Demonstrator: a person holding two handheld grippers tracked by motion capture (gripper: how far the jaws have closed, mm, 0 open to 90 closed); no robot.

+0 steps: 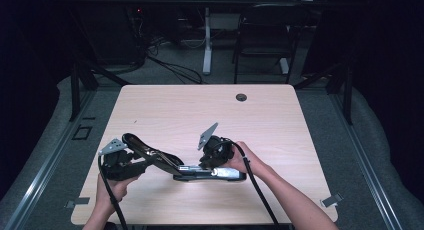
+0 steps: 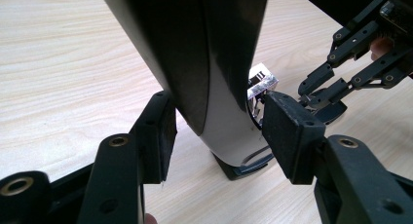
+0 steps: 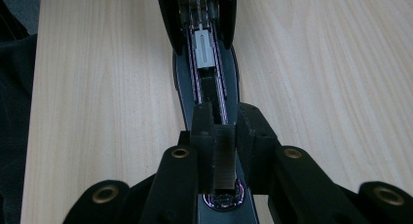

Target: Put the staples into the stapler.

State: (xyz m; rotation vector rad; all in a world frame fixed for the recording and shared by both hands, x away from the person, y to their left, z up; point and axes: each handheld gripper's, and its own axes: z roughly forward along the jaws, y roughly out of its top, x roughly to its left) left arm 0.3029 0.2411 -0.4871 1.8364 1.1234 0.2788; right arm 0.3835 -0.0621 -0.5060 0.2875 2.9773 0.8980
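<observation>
Pale wood of the table [image 1: 280,120] runs under everything, with a dark room and a chair beyond it, and the work sits near my edge. My right fingers [image 3: 202,124] are drawn narrow and pinch a short strip of staples [image 3: 224,156] flat between the pads, with the strip standing on end over the near end of the stapler's open channel [image 3: 209,95]. My left fingers [image 2: 292,136] are set about halfway in and clamp the stapler's lid [image 2: 195,48] from both sides, holding it tilted up and back so the channel stays bare. The stapler's base [image 1: 210,174] lies flat on the table between my two hands. As I judge it, the step is loading the strip, and doing it well comes down to alignment. The strip should go legs down and run true with the two rails, not skewed across them. I would lower its far end in first and lay the rest down behind it, keeping it short of the white pusher [image 3: 204,48] farther up the channel. I should not squeeze harder, since a strip like this can snap in the middle. I would let go only once it sits fully between the rails. My left side has to hold the lid steady, because if the lid drops it will land on the strip and my right fingers.
</observation>
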